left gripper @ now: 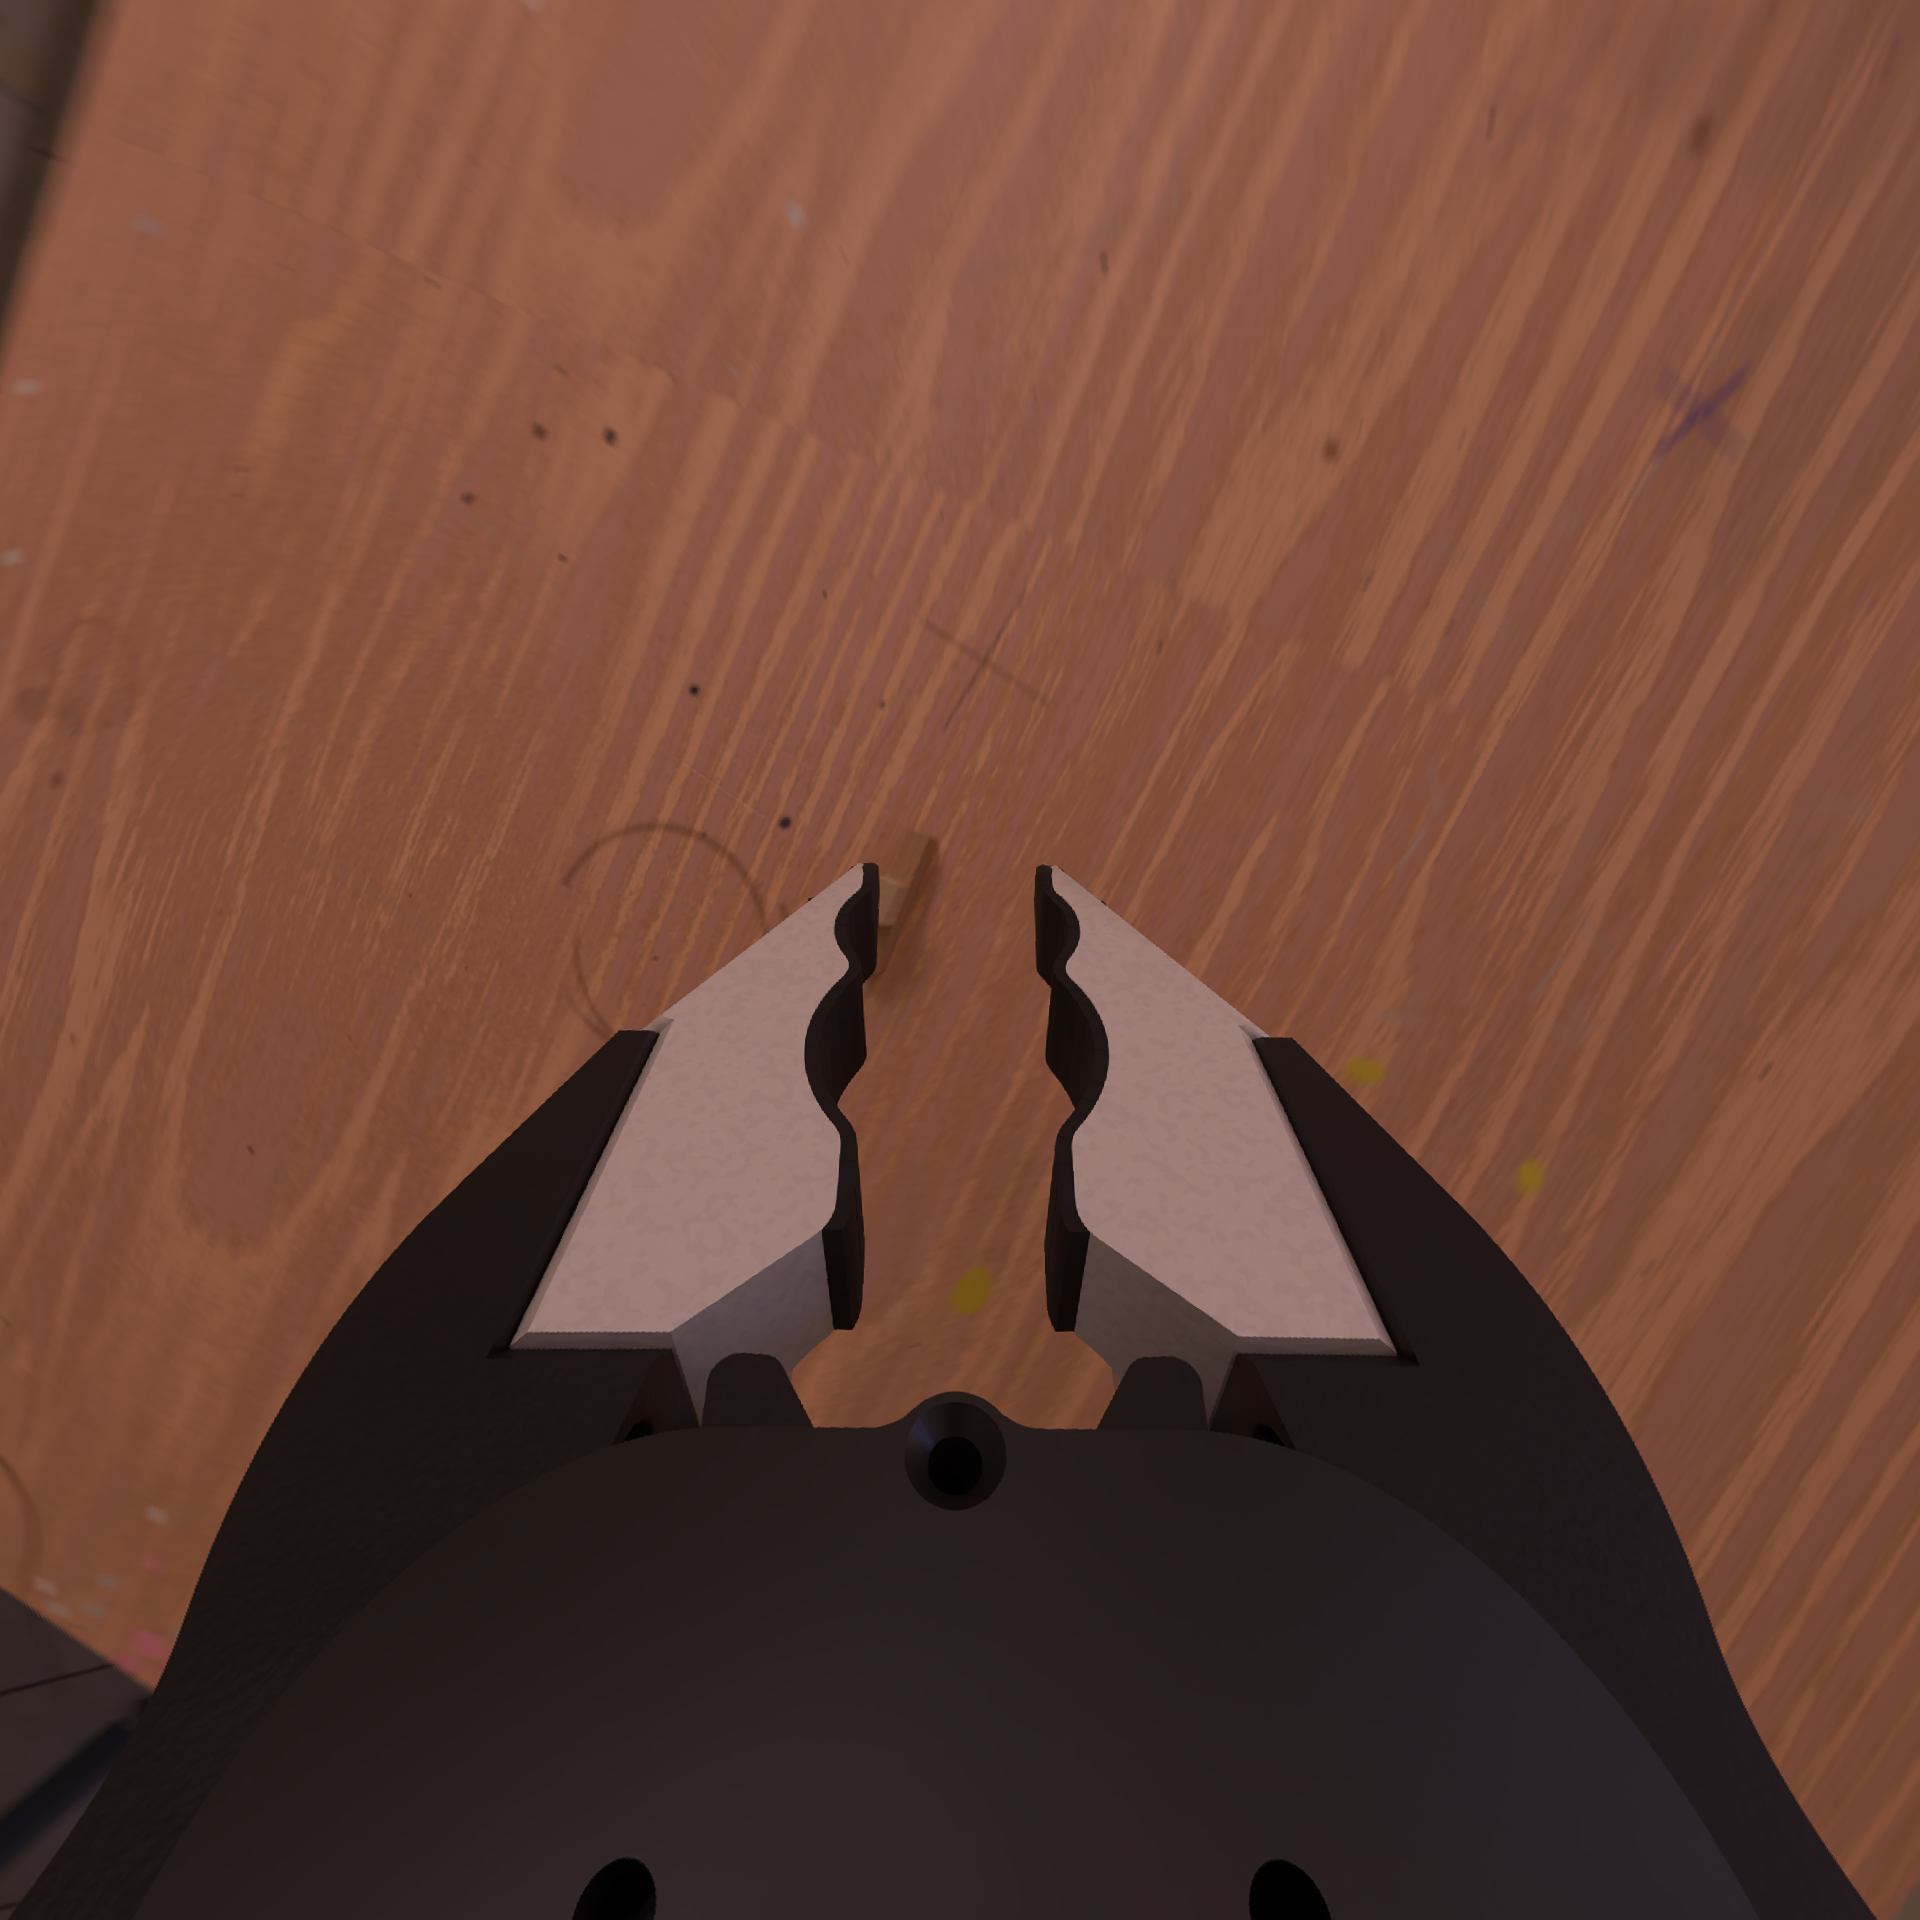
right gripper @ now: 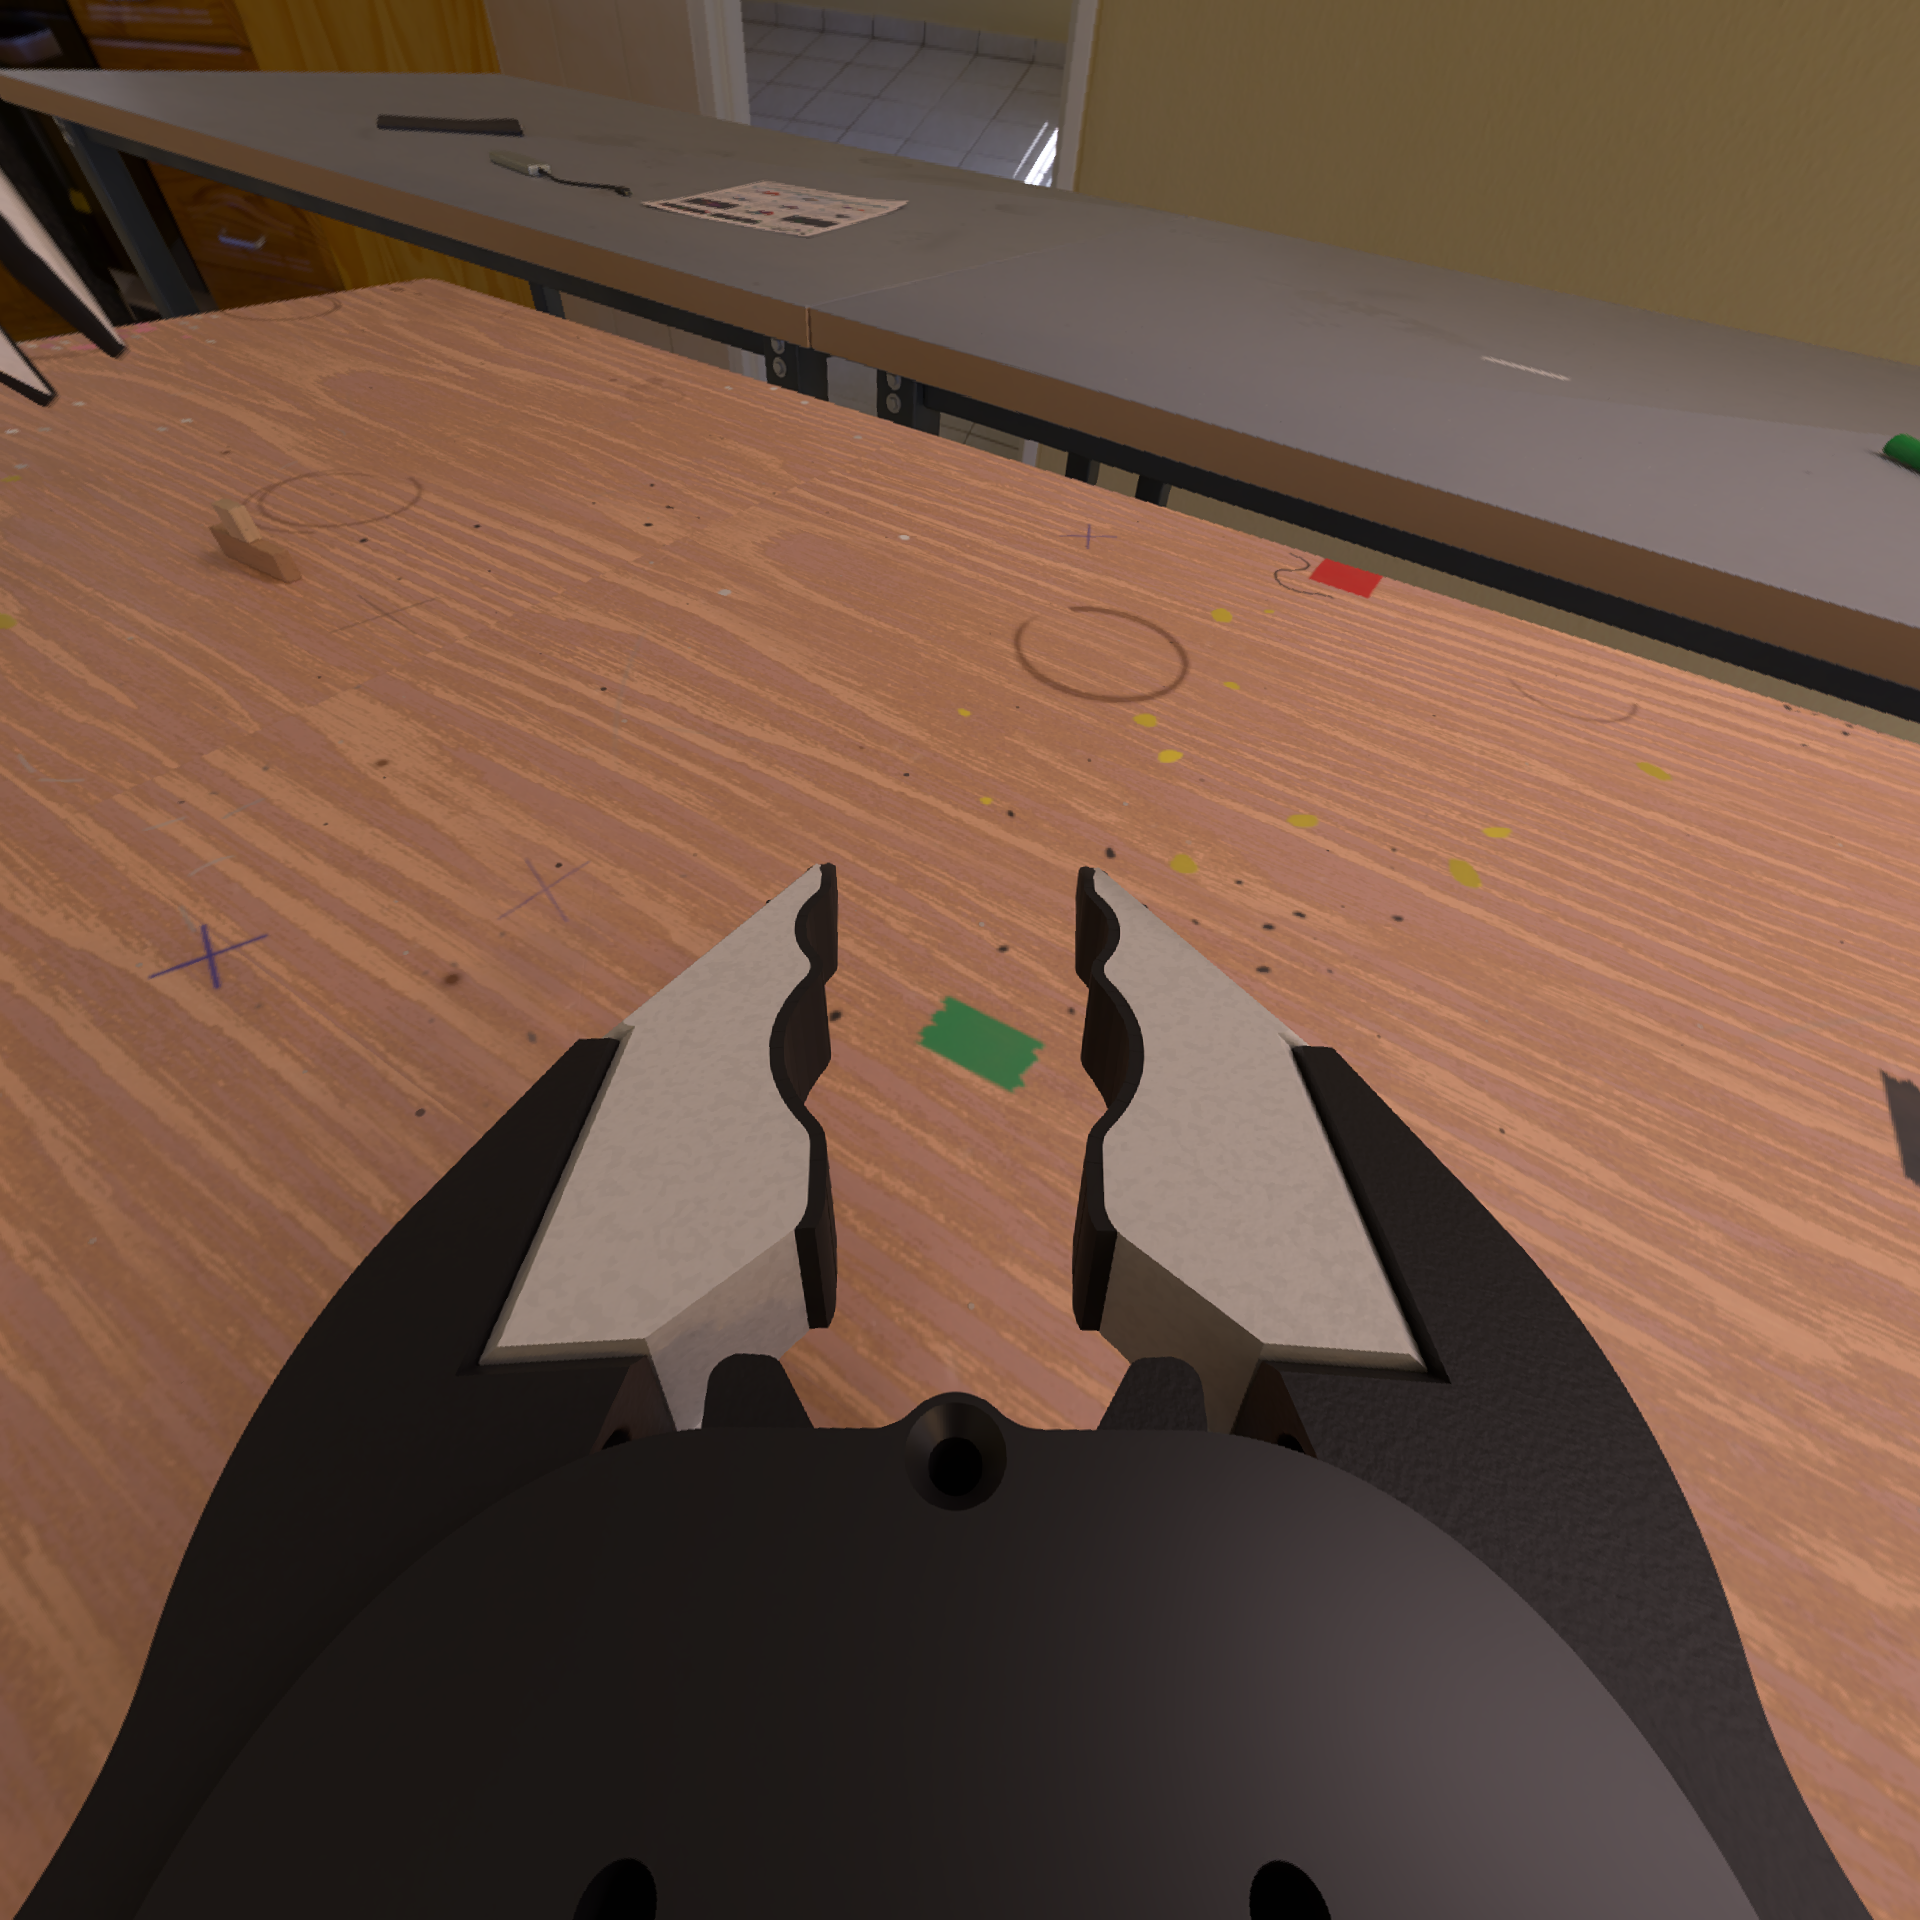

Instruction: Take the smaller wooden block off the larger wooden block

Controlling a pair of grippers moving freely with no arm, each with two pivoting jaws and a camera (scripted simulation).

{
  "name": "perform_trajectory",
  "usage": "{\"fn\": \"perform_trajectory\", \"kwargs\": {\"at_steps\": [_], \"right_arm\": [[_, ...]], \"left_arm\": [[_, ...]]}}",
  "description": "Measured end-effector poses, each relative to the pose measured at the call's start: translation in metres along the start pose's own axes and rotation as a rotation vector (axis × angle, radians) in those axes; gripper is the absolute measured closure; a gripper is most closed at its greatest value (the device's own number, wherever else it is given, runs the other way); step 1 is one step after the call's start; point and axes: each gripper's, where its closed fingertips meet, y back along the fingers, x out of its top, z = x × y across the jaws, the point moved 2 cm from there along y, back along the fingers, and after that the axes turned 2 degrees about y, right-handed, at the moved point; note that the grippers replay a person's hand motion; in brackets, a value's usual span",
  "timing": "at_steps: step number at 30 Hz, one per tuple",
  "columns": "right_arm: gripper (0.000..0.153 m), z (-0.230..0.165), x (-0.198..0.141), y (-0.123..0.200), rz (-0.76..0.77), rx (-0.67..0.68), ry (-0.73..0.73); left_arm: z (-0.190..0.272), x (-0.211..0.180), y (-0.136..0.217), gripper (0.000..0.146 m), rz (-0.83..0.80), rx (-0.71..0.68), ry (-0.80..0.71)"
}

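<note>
In the right wrist view, a small light wooden block (right gripper: pixel 231 516) stands tilted on a larger flat wooden block (right gripper: pixel 268 562), far left on the brown wooden table (right gripper: pixel 727 675). My right gripper (right gripper: pixel 954 873) is open and empty, well away from them, over the middle of the table. The left gripper's fingertips (right gripper: pixel 104 338) hang at the top left, above and behind the blocks. In the left wrist view, my left gripper (left gripper: pixel 954 873) points down at the table, open and empty. A sliver of light wood (left gripper: pixel 904 891) shows just past its left fingertip, mostly hidden; I cannot tell which block it is.
A green patch (right gripper: pixel 980 1042) lies on the table between my right fingers, with a red patch (right gripper: pixel 1345 578) farther back. Grey tables (right gripper: pixel 1247 312) stand behind, bearing a paper sheet (right gripper: pixel 774 206) and a green object (right gripper: pixel 1903 449). The table's edge (left gripper: pixel 31 208) shows at the left view's top left.
</note>
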Motion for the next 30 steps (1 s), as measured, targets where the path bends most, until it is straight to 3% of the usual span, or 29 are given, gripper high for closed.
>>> {"fn": "perform_trajectory", "kwargs": {"at_steps": [7,12,15,17,21,30], "right_arm": [[0.107,-0.003,-0.003,-0.007,-0.017,0.011,0.016],[0.107,-0.001,-0.003,-0.009,-0.023,0.015,-0.001],[0.107,0.001,-0.004,-0.010,-0.027,0.014,-0.013],[0.107,0.003,-0.004,-0.010,-0.029,0.010,-0.019],[0.107,0.005,-0.005,-0.008,-0.030,0.008,-0.028],[0.107,0.006,-0.007,-0.001,-0.032,-0.003,-0.014]], "left_arm": [[-0.034,-0.023,-0.034,0.115,-0.340,-0.211,-0.209],[-0.028,-0.031,-0.051,0.116,-0.408,-0.407,-0.191],[-0.024,-0.035,-0.057,0.133,-0.469,-0.448,-0.230],[-0.027,-0.028,-0.052,0.140,-0.423,-0.407,-0.272],[-0.027,-0.007,-0.026,0.140,-0.294,-0.324,-0.286],[0.013,0.068,0.076,0.140,0.039,0.049,-0.409]]}}
